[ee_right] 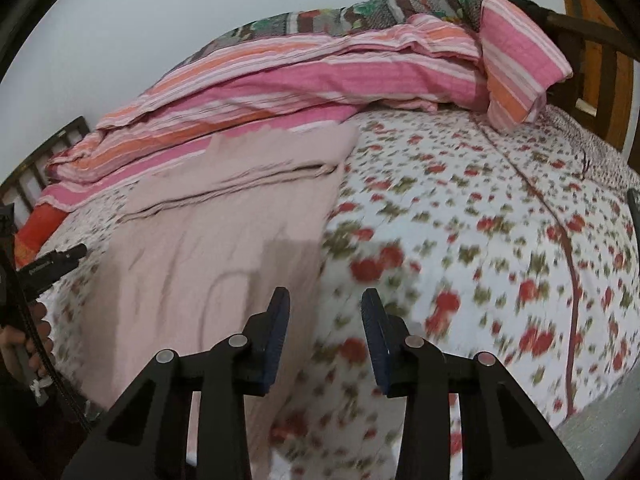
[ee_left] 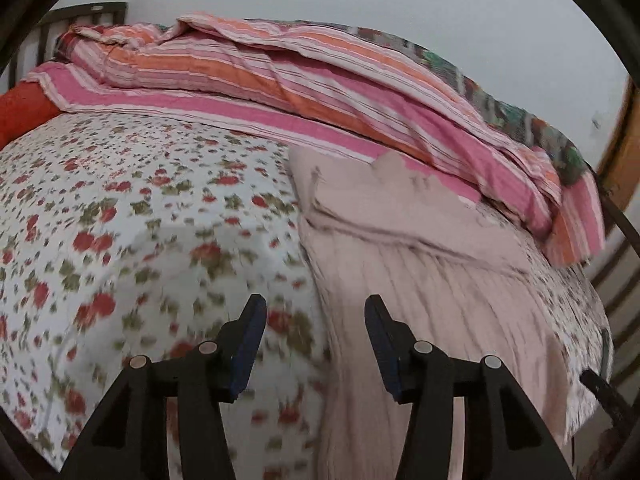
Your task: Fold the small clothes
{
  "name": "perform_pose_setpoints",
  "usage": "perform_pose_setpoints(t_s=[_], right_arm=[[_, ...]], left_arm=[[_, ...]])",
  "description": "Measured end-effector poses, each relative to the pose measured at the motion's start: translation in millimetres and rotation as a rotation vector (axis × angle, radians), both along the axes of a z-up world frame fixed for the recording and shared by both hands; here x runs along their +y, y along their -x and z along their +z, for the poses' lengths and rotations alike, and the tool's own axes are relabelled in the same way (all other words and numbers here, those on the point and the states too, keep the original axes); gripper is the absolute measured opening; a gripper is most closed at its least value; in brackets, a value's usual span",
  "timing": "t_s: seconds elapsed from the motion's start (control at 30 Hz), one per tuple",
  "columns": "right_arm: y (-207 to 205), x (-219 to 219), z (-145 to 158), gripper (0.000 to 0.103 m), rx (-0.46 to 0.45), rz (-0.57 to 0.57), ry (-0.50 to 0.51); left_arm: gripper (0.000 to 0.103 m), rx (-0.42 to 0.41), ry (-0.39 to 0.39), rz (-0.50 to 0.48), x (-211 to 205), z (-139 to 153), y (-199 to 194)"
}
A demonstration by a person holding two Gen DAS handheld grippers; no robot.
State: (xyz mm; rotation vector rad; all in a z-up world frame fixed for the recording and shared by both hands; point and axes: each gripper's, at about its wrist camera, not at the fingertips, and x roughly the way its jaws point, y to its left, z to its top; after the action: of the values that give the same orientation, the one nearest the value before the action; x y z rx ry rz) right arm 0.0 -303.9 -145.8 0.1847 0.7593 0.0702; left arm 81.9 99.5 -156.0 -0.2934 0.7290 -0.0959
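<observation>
A pale pink garment [ee_left: 420, 264] lies spread on the floral bedspread [ee_left: 140, 208], with a folded edge across its far part. In the right wrist view the garment [ee_right: 208, 240] fills the left half. My left gripper [ee_left: 316, 312] is open and empty, hovering over the garment's left edge. My right gripper [ee_right: 325, 304] is open and empty, hovering over the garment's right edge. The left gripper also shows at the left rim of the right wrist view [ee_right: 52, 266], held by a hand.
A pink and orange striped quilt [ee_left: 280, 80] is bunched along the far side of the bed against the wall. An orange pillow [ee_left: 24, 112] lies at the headboard end. Dark wooden bed rails [ee_right: 596, 72] stand at both ends.
</observation>
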Motion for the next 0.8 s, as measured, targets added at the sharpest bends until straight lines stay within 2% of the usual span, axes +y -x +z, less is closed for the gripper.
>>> perform_pose_setpoints(t_s=[0.1, 0.23, 0.33, 0.47, 0.7, 0.8], right_arm=[[12.7, 8.6, -2.2, 0.039, 0.014, 0.043, -0.031], [17.6, 21.6, -9.7, 0.039, 0.034, 0.047, -0.007], [23.1, 29.6, -16.2, 0.039, 0.052, 0.036, 0.013], [33.6, 34.5, -23.3, 0.039, 0.048, 0.045, 0.008], [32.2, 42.8, -40.2, 0.038, 0.092, 0.055, 0.013], [29.0, 46.4, -46.9, 0.03, 0.111, 0.063, 0.02]], left_arm=[[0.048, -0.017, 0.014, -0.027, -1.4, 2.0, 23.0], [0.048, -0.007, 0.003, -0.072, -8.5, -2.1, 47.1], [0.05, 0.02, -0.013, -0.092, -12.8, -12.6, 65.5], [0.049, 0.046, 0.005, -0.116, -14.4, -33.0, 83.7], [0.049, 0.087, 0.019, -0.128, -26.5, -50.2, 83.2], [0.049, 0.096, 0.027, -0.112, -32.0, -55.0, 77.5]])
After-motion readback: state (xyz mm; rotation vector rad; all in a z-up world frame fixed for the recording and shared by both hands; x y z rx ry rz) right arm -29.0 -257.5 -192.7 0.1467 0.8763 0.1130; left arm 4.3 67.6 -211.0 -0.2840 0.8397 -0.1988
